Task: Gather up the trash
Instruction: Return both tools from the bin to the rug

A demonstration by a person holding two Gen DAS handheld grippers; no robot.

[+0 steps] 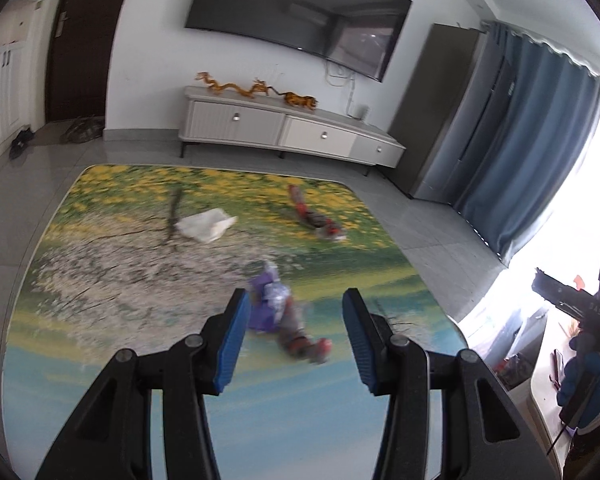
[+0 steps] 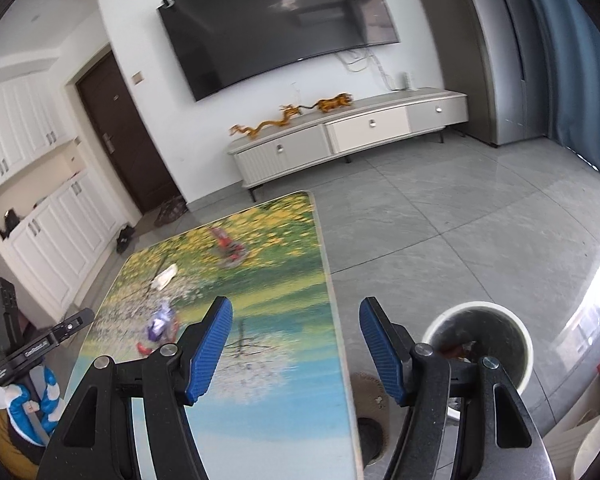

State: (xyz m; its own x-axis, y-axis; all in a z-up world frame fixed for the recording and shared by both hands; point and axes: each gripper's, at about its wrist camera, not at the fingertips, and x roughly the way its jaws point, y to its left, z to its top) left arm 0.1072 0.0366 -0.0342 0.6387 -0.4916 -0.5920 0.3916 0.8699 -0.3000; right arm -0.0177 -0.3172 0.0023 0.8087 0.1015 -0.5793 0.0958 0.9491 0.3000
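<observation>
left gripper point(image 1: 294, 334) is spread wide over the purple wrapper point(image 1: 270, 300) near the table point(image 1: 100, 368) near edge; right gripper point(image 2: 296, 344), also spread and empty, hangs off its right edge by the bin point(image 2: 480, 344). crinkly wrapper could skid away if the pads close off-centre.

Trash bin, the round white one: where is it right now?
The round white trash bin shows only in the right wrist view, on the grey tiled floor just right of the picture-printed table, partly behind the open right claw.
</observation>
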